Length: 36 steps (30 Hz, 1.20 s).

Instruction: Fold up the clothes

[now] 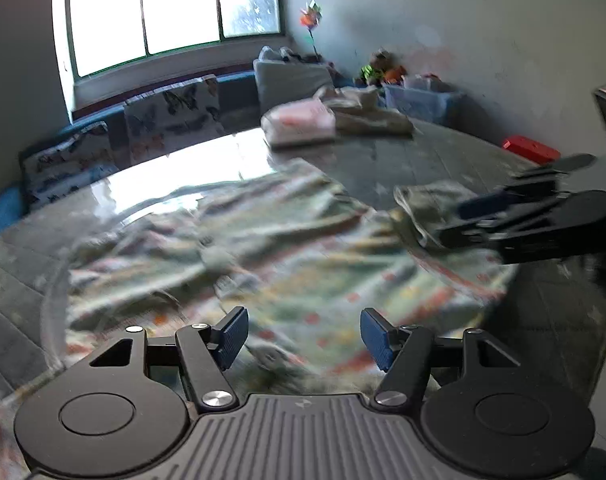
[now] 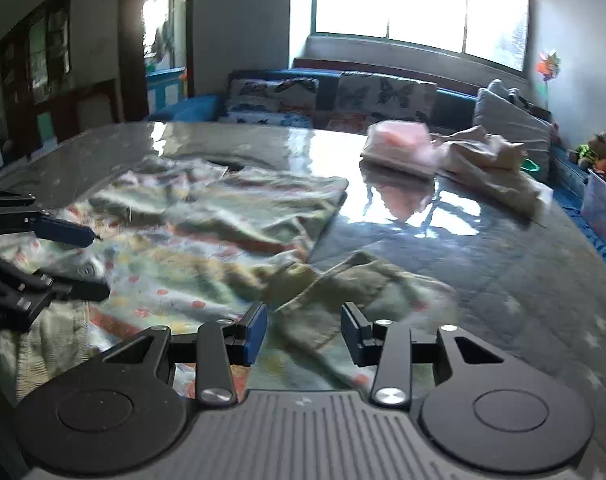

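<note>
Across the glossy worktop a floral garment lies crumpled; beyond it sit folded clothes. Left tool hovers over the garment, jaws apart, empty. Right tool stands apart over its sleeve, pads not pressing.

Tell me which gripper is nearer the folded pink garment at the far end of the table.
Right. The right gripper sits nearer the pink garment; the left gripper hangs farther off across the floral cloth.
</note>
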Available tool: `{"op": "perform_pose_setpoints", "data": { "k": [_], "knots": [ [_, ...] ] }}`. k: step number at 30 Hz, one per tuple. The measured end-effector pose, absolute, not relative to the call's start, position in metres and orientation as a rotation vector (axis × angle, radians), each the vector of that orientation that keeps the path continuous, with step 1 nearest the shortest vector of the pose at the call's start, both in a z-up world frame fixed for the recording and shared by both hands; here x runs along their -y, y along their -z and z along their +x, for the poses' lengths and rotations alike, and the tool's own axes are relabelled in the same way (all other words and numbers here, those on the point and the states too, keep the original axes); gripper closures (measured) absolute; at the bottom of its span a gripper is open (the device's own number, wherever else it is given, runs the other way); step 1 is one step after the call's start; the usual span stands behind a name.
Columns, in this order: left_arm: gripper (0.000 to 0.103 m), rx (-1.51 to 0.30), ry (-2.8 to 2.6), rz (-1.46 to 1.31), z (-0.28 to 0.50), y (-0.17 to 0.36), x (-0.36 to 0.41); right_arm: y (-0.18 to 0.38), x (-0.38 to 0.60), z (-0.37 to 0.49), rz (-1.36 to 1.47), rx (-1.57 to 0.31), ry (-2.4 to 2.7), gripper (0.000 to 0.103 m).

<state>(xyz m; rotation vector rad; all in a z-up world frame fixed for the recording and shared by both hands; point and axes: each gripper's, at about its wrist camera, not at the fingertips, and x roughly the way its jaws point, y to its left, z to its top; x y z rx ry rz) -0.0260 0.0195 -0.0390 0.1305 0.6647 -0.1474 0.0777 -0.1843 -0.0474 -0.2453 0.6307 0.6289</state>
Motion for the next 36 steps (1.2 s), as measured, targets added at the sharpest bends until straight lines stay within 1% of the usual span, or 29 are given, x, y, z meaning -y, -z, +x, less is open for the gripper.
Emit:
{"op": "perform_pose_setpoints", "data": {
  "k": [3, 4, 5, 6, 7, 10, 15, 20, 23, 25, 28, 29, 31, 35, 36],
  "knots": [
    [0.037, -0.682, 0.145, 0.142, -0.031, 0.047, -0.016, 0.060, 0.172, 0.083, -0.270, -0.641, -0.615, 0.064],
    [0.036, -0.682, 0.141, 0.150, -0.033, 0.049, -0.015, 0.063, 0.171, 0.084, -0.278, -0.636, -0.607, 0.066],
    [0.035, -0.683, 0.141, 0.149, -0.033, 0.049, -0.016, 0.063, 0.171, 0.085, -0.282, -0.630, -0.603, 0.072],
    [0.035, -0.683, 0.141, 0.149, -0.034, 0.050, -0.016, 0.061, 0.173, 0.085, -0.282, -0.626, -0.594, 0.085],
    [0.035, -0.684, 0.141, 0.147, -0.034, 0.050, -0.017, 0.060, 0.175, 0.084, -0.285, -0.618, -0.583, 0.096],
    [0.035, -0.688, 0.139, 0.138, -0.033, 0.051, -0.018, 0.050, 0.190, 0.080, -0.296, -0.564, -0.537, 0.098],
    [0.031, -0.688, 0.139, 0.141, -0.033, 0.052, -0.017, 0.027, 0.237, 0.076, -0.272, -0.478, -0.389, 0.098],
    [0.028, -0.688, 0.144, 0.145, -0.033, 0.053, -0.016, 0.019, 0.295, 0.079, -0.241, -0.469, -0.158, 0.098],
    [0.027, -0.689, 0.145, 0.148, -0.032, 0.054, -0.016, 0.025, 0.326, 0.087, -0.223, -0.522, -0.027, 0.094],
    [0.025, -0.690, 0.148, 0.152, -0.032, 0.054, -0.015, 0.030, 0.335, 0.089, -0.223, -0.536, 0.023, 0.093],
    [0.025, -0.695, 0.145, 0.154, -0.031, 0.054, -0.013, 0.033, 0.330, 0.089, -0.200, -0.532, -0.029, 0.087],
    [0.024, -0.697, 0.144, 0.153, -0.030, 0.053, -0.013, 0.034, 0.326, 0.089, -0.189, -0.531, -0.065, 0.084],
    [0.024, -0.701, 0.144, 0.149, -0.031, 0.051, -0.013, 0.039, 0.312, 0.092, -0.167, -0.545, -0.166, 0.066],
    [0.021, -0.700, 0.150, 0.144, -0.033, 0.044, -0.012, 0.049, 0.283, 0.109, -0.132, -0.589, -0.328, 0.060],
    [0.019, -0.694, 0.154, 0.146, -0.034, 0.041, -0.011, 0.053, 0.279, 0.114, -0.133, -0.608, -0.347, 0.056]
  ]
}}
